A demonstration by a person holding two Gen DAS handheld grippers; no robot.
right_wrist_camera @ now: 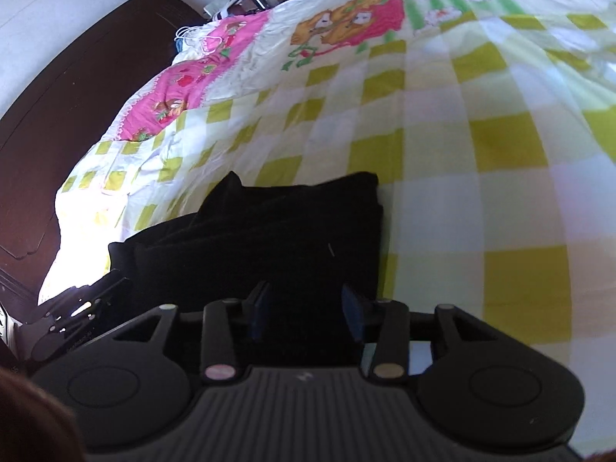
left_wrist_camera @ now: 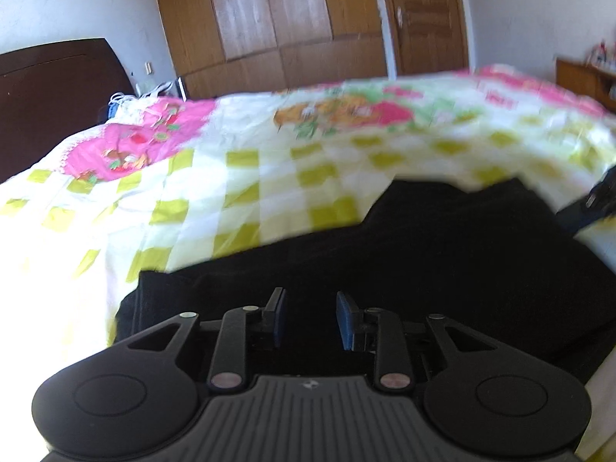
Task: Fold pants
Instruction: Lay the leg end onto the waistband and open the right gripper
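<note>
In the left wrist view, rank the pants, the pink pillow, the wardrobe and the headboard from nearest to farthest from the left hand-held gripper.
1. Pants, directly under and ahead of the left hand-held gripper.
2. Pink pillow, ahead on the left.
3. Headboard, far left behind the pillow.
4. Wardrobe, against the back wall.

Motion-blurred bedspread [left_wrist_camera: 346, 134], folds of black pants [right_wrist_camera: 269, 238] indistinct

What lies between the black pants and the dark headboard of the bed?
In the right wrist view, only the checked bedsheet with its pink border lies between the black pants and the dark headboard; nothing else rests on that stretch.
</note>
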